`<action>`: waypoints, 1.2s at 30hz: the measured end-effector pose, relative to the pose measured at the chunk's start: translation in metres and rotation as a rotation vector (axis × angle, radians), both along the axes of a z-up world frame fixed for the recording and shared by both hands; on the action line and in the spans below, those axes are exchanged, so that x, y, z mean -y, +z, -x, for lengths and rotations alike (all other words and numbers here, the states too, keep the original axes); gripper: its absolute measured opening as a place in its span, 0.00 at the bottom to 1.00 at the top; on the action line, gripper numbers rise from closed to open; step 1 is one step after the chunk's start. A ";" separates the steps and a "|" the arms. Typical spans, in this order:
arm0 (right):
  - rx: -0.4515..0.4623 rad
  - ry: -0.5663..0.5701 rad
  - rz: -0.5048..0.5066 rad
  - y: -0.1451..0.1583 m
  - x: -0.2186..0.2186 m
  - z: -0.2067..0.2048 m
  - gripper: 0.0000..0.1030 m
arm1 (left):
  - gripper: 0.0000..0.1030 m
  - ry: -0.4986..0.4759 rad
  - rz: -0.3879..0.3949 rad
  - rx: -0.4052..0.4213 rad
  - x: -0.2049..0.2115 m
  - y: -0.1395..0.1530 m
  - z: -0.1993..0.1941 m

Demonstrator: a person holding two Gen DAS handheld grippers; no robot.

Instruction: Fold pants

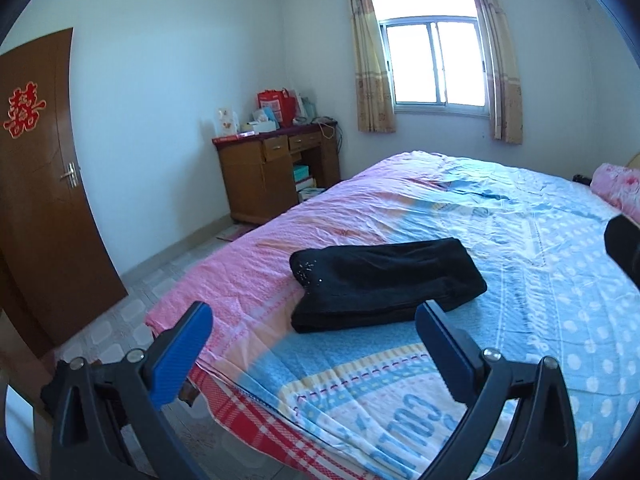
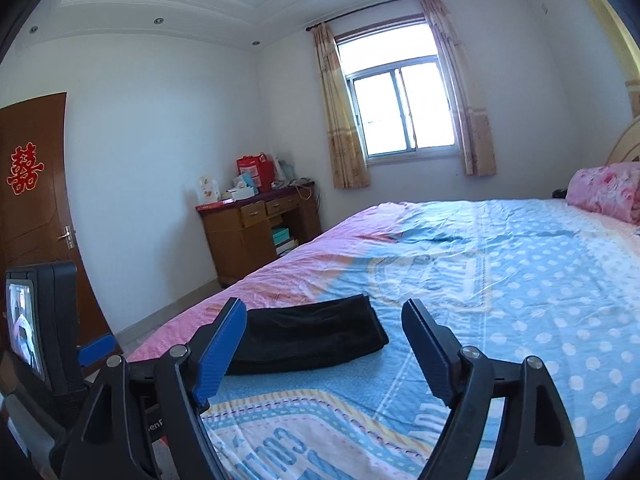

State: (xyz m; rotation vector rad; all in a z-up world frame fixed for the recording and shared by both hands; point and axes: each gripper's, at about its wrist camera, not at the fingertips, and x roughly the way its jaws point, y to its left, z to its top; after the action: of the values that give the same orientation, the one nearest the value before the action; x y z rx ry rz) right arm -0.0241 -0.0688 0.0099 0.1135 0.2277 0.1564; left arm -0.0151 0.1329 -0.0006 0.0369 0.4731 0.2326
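Black pants (image 1: 384, 282) lie folded into a compact rectangle on the bed (image 1: 520, 248), near its pink side. My left gripper (image 1: 316, 320) hovers in front of them, open, with nothing between its blue pads. In the right wrist view the same pants (image 2: 312, 334) lie just beyond my right gripper (image 2: 324, 316), which is open and empty too. The left gripper's body (image 2: 44, 320) with its small screen shows at the left edge of that view. A dark part of the right gripper (image 1: 624, 248) pokes in at the right edge of the left wrist view.
The bed has a blue dotted and pink sheet; a pink rolled quilt (image 2: 608, 188) lies at its head. A wooden desk (image 1: 276, 172) with bags and boxes stands by the far wall under the curtained window (image 1: 432, 64). A brown door (image 1: 36, 184) is at the left, tiled floor (image 1: 132, 312) beside the bed.
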 end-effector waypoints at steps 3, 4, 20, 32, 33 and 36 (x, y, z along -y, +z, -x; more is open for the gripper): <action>0.004 -0.003 -0.018 -0.001 0.003 0.000 0.79 | 1.00 0.001 0.001 -0.009 -0.001 0.000 0.000; 0.000 0.000 -0.023 -0.002 0.005 0.000 0.79 | 1.00 0.005 0.002 -0.008 -0.001 0.000 0.000; -0.002 0.006 -0.017 -0.002 0.003 0.002 0.79 | 1.00 0.029 -0.001 -0.004 -0.003 0.002 0.003; -0.023 -0.004 -0.031 -0.005 0.007 -0.002 0.79 | 1.00 0.028 -0.001 -0.013 -0.002 0.001 0.001; -0.022 -0.005 -0.031 -0.005 0.007 -0.002 0.79 | 1.00 0.030 -0.002 -0.013 -0.002 0.001 0.001; -0.020 -0.004 -0.029 -0.004 0.005 -0.001 0.79 | 1.00 0.030 -0.002 -0.012 -0.002 0.001 0.002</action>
State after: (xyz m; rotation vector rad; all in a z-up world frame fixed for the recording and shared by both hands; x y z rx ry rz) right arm -0.0234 -0.0741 0.0057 0.1440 0.2453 0.1546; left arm -0.0166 0.1347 0.0003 0.0336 0.4859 0.2628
